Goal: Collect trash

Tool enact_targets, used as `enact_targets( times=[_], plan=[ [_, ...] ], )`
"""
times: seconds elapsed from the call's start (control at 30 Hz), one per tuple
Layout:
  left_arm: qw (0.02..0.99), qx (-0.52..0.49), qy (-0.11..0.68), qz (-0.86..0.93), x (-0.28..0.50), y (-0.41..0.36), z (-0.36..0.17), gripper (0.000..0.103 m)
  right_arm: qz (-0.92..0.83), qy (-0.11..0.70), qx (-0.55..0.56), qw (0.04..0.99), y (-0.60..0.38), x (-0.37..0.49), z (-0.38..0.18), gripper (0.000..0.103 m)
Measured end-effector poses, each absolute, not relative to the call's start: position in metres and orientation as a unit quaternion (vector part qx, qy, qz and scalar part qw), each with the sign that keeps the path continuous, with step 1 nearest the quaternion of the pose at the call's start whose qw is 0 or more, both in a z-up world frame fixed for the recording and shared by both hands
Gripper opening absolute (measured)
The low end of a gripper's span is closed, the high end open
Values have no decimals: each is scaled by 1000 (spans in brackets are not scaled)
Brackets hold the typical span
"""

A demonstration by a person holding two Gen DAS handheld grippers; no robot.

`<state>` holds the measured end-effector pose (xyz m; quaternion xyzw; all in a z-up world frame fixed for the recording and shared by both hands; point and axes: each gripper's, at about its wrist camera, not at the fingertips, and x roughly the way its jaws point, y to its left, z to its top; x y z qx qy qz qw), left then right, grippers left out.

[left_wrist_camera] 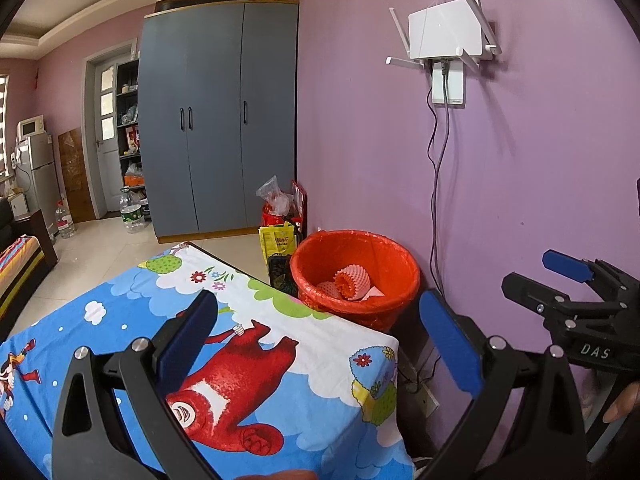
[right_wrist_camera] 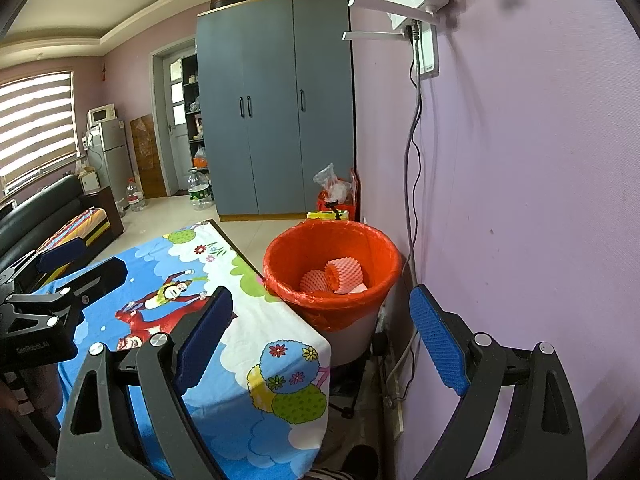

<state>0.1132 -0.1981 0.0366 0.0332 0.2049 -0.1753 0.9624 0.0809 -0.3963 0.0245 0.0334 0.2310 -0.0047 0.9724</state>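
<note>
A trash bin with a red liner (left_wrist_camera: 356,276) stands on the floor between the table and the purple wall; it also shows in the right wrist view (right_wrist_camera: 332,276). Pink foam fruit nets (left_wrist_camera: 352,284) and a scrap of white paper lie inside it, seen too in the right wrist view (right_wrist_camera: 336,276). My left gripper (left_wrist_camera: 320,332) is open and empty above the table's near corner. My right gripper (right_wrist_camera: 320,332) is open and empty, beside the bin. Each gripper appears in the other's view, the right one (left_wrist_camera: 560,280) and the left one (right_wrist_camera: 76,264).
A table with a cartoon cloth (left_wrist_camera: 248,360) fills the lower left. Bags (left_wrist_camera: 280,216) sit by the blue wardrobe (left_wrist_camera: 220,120). A router (left_wrist_camera: 444,32) hangs on the wall with cables running down to a power strip (right_wrist_camera: 396,400). Water bottles (left_wrist_camera: 132,212) stand on the floor.
</note>
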Motion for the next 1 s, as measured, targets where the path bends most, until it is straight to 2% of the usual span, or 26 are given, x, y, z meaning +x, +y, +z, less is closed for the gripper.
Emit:
enact_targets(
  times=[1.0],
  plan=[
    [963, 46, 209, -162, 114, -196, 28, 98, -13, 235, 28, 972, -389, 81, 20, 85]
  ],
)
